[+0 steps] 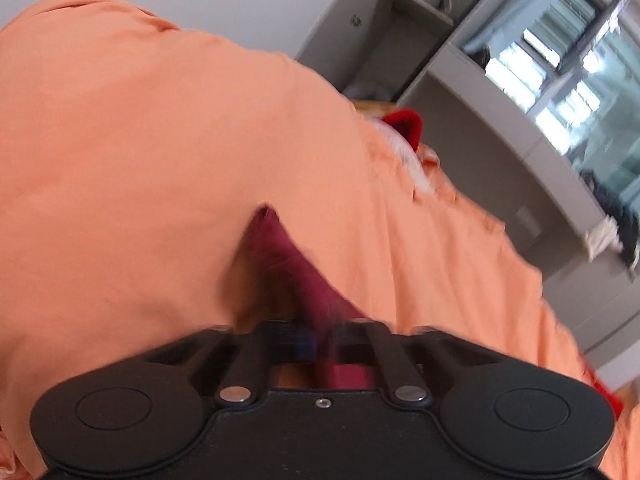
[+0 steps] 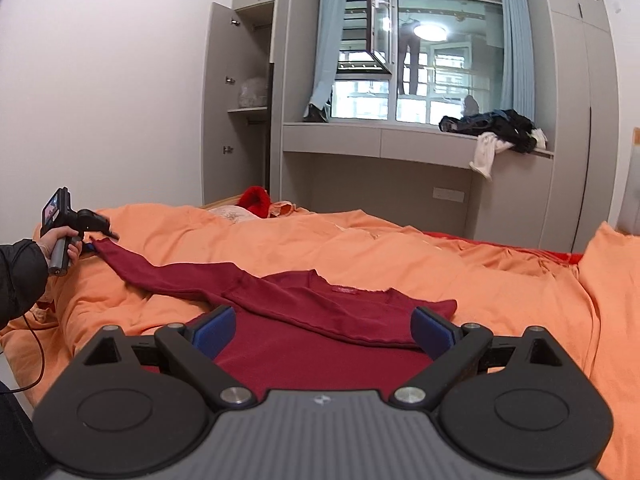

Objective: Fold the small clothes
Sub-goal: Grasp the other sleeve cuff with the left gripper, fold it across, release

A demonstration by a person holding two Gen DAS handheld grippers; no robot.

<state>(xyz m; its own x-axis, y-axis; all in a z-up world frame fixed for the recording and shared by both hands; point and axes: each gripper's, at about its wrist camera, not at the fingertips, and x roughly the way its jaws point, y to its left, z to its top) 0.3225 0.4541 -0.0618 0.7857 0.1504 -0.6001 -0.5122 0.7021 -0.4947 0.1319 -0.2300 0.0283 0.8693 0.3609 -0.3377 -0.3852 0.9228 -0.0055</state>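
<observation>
Left claw (image 2: 93,245), near the bed's left edge, pinches the cuff of the maroon sweater (image 2: 320,320); its sleeve (image 2: 168,276) runs stretched from there to the body at the bed's near edge. Orange duvet (image 2: 400,256) covers the bed. Open wardrobe (image 2: 248,100) at back left holds a pale bundle on a shelf. Right claw (image 2: 324,326) hovers over the sweater, jaws wide apart. Dark clothes pile (image 2: 496,128) on the window ledge at right.

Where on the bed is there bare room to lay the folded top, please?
Free: the orange duvet right of the top, up to the pillow; also the strip beyond its collar. Crowded: the left, where the left gripper pulls the sleeve.
</observation>
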